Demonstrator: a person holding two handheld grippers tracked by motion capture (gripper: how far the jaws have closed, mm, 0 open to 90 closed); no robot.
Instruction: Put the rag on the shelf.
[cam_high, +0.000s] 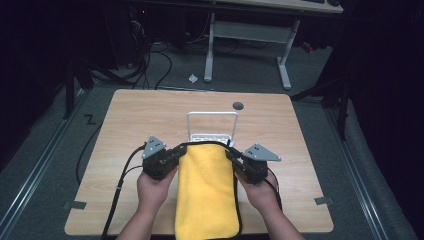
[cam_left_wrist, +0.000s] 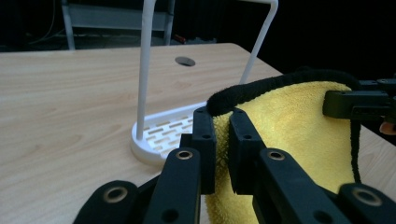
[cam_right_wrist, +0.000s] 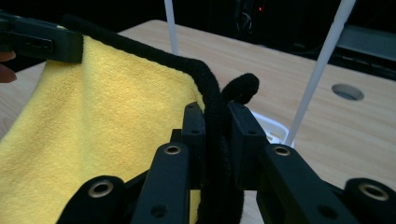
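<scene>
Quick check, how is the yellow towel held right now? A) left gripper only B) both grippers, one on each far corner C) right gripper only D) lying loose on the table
B: the left gripper and right gripper each clamp a black-edged far corner of the yellow towel, stretching its edge in front of the white rack.

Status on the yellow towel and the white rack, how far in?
Done: both far corners are gripped. The left claw is shut on the yellow towel at its black-trimmed edge, and the right claw is shut on the other corner. In hand: that edge is held raised between the claws, just short of the white rack. Left: nothing hangs on the rack's bar yet; the towel's near end reaches the table edge.
</scene>
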